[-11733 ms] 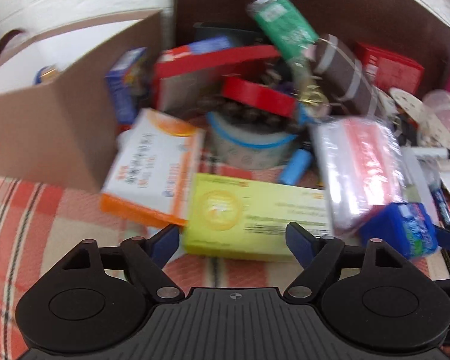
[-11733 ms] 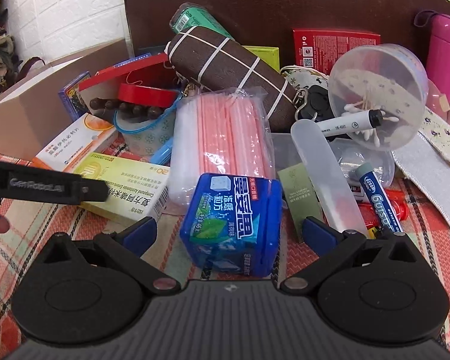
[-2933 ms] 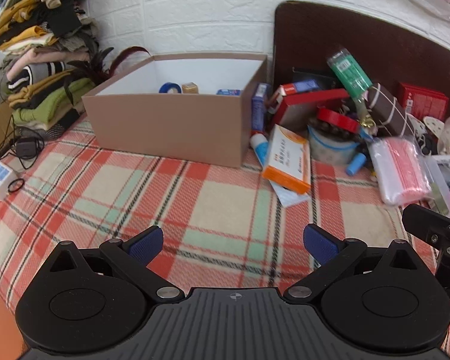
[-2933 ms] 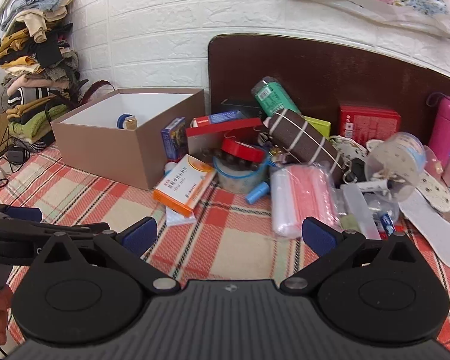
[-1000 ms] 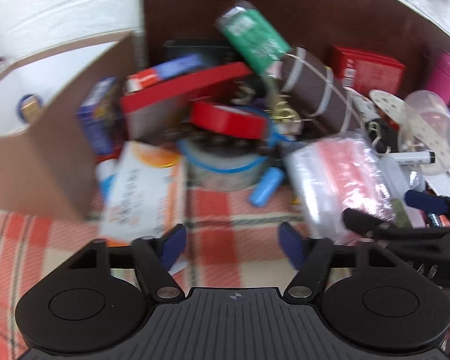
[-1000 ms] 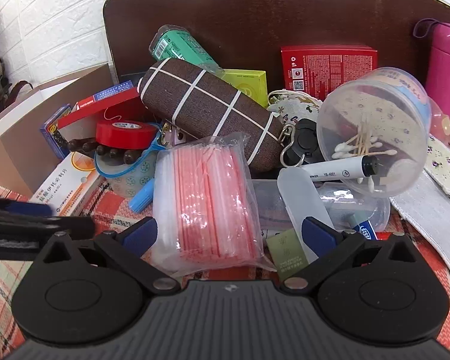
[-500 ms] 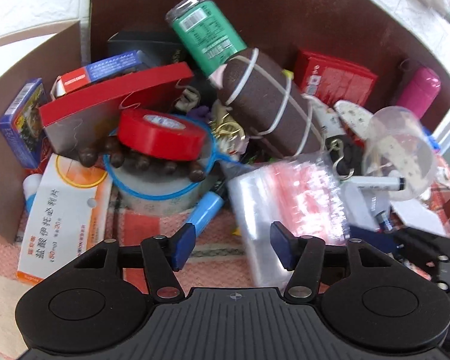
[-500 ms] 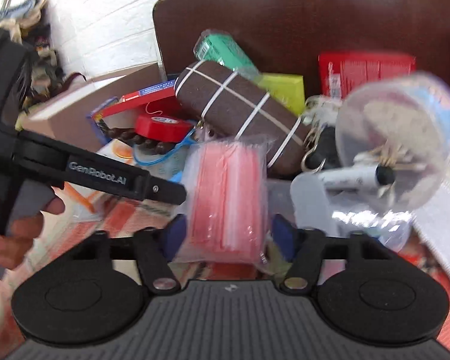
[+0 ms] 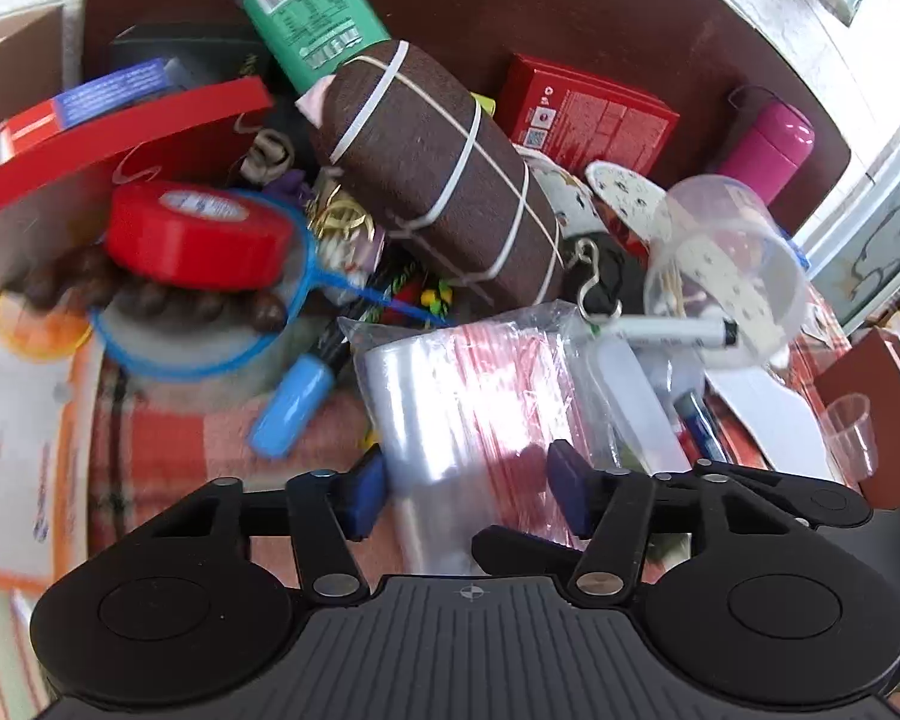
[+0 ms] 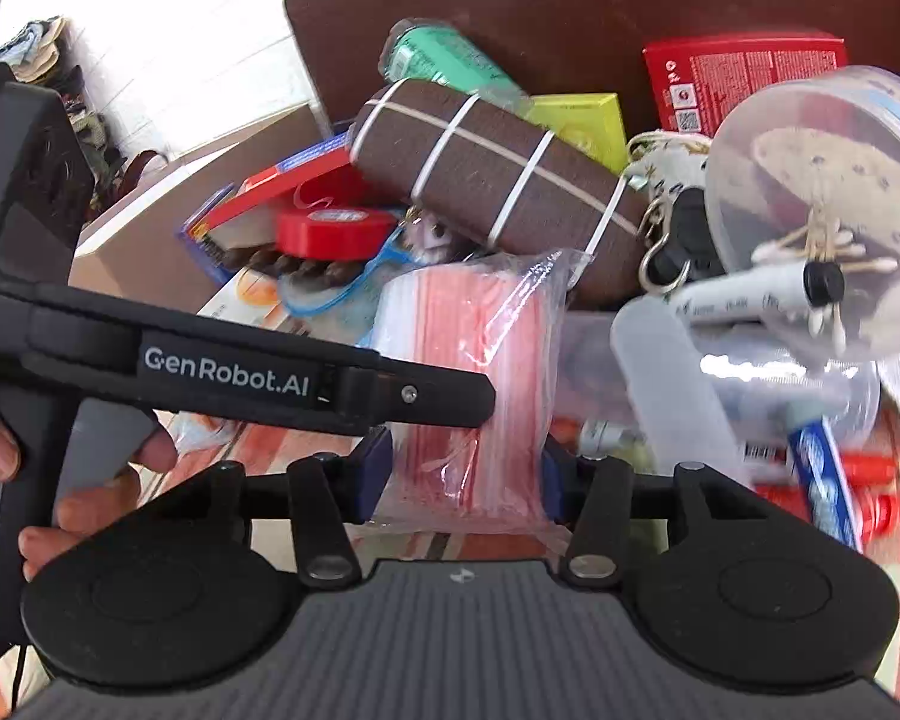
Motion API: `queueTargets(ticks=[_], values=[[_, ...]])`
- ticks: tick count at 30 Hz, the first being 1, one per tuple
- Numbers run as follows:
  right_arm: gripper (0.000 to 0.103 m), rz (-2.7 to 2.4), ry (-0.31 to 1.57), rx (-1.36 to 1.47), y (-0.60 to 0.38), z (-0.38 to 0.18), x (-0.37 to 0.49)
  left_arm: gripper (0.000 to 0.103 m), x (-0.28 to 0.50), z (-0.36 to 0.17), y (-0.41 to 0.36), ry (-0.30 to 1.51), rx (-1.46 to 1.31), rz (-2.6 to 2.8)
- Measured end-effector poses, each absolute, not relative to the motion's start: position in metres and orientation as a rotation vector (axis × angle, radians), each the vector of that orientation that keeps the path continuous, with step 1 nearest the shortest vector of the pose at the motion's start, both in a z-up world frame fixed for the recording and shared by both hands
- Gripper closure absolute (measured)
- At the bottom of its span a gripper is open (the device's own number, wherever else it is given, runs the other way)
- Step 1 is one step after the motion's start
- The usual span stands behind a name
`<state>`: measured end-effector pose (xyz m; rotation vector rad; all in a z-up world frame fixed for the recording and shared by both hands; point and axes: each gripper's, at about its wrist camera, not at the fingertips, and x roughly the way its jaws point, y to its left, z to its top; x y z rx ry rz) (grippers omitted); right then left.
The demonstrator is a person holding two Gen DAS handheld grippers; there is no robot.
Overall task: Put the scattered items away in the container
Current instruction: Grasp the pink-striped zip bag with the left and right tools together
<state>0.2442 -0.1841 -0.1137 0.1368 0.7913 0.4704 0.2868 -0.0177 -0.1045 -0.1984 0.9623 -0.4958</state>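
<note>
A clear bag of red and white straws [image 9: 474, 384] lies on the checked cloth at the front of a pile; it also shows in the right wrist view [image 10: 474, 372]. My left gripper [image 9: 465, 489] stands partly closed around the bag's near end, a blue pad on each side. My right gripper [image 10: 459, 471] also straddles the bag's near end, pads at its two edges. I cannot tell whether either pair of pads presses the bag. The cardboard box [image 10: 168, 228] stands at the left, mostly hidden behind the left gripper's body.
The pile holds a red tape roll [image 9: 195, 234], a brown case with white bands [image 9: 438, 180], a green can [image 9: 306, 6], a blue marker [image 9: 294, 405], a clear tub [image 9: 726, 264], a red box [image 9: 588, 114] and a pink bottle [image 9: 768, 144]. A dark headboard stands behind.
Both grippers have moved forward onto the straw bag and narrowed around its near end. The left gripper has swung right, away from the orange and white box.
</note>
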Motion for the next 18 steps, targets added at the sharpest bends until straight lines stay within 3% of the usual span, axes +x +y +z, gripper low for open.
queueTargets(ticks=[8, 12, 15, 18], values=[[0.050, 0.571, 0.874, 0.115, -0.161, -0.102, 0.173, 0.046, 0.197, -0.096, 0.024, 1.028, -0.223, -0.448], [0.038, 0.597, 0.899, 0.098, -0.147, -0.108, 0.140, 0.029, 0.167, -0.110, 0.048, 1.055, -0.268, -0.406], [0.030, 0.571, 0.915, 0.119, -0.143, -0.110, 0.131, 0.028, 0.160, -0.113, 0.066, 1.042, -0.338, -0.383], [0.029, 0.559, 0.930, 0.136, -0.143, -0.114, 0.129, 0.028, 0.158, -0.114, 0.071, 1.035, -0.321, -0.387]])
